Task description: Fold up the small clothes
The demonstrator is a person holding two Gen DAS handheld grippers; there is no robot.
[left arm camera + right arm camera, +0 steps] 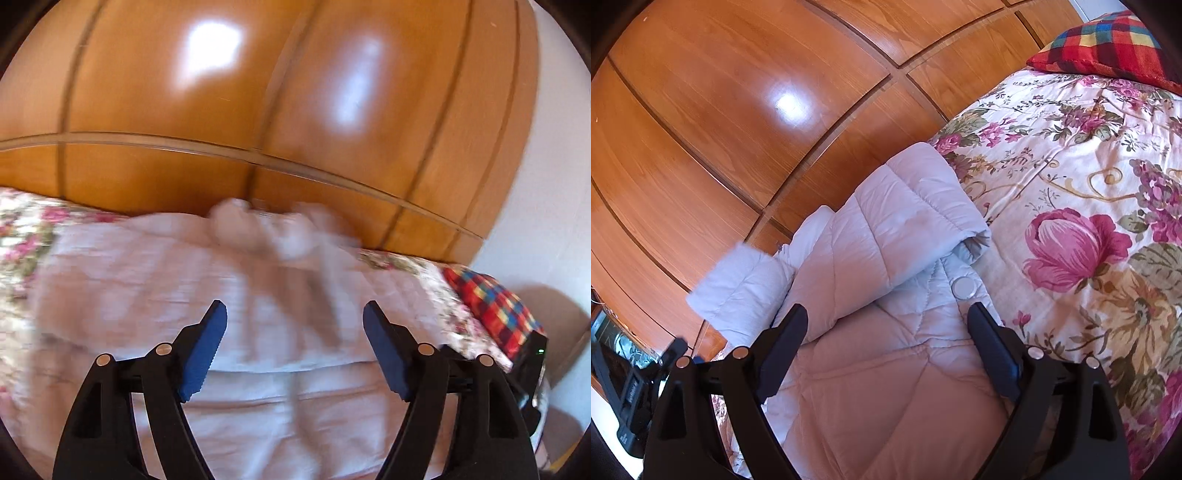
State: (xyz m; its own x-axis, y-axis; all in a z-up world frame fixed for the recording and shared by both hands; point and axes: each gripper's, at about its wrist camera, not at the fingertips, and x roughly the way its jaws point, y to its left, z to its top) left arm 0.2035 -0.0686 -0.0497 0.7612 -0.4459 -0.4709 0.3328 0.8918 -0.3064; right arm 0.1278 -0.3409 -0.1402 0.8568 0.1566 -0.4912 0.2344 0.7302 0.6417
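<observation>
A pale pink quilted jacket lies on the floral bedspread. One sleeve is folded across its body, and a round snap shows beside it. A second sleeve hangs blurred at the left, off the bed edge. My right gripper is open and empty, just above the jacket's body. In the left wrist view the jacket is blurred, with a bunched part at the far edge. My left gripper is open and empty above it.
A polished wooden wardrobe stands right behind the bed. A red plaid cushion lies at the head of the bed, also seen in the left wrist view. The other hand-held device shows at the lower left.
</observation>
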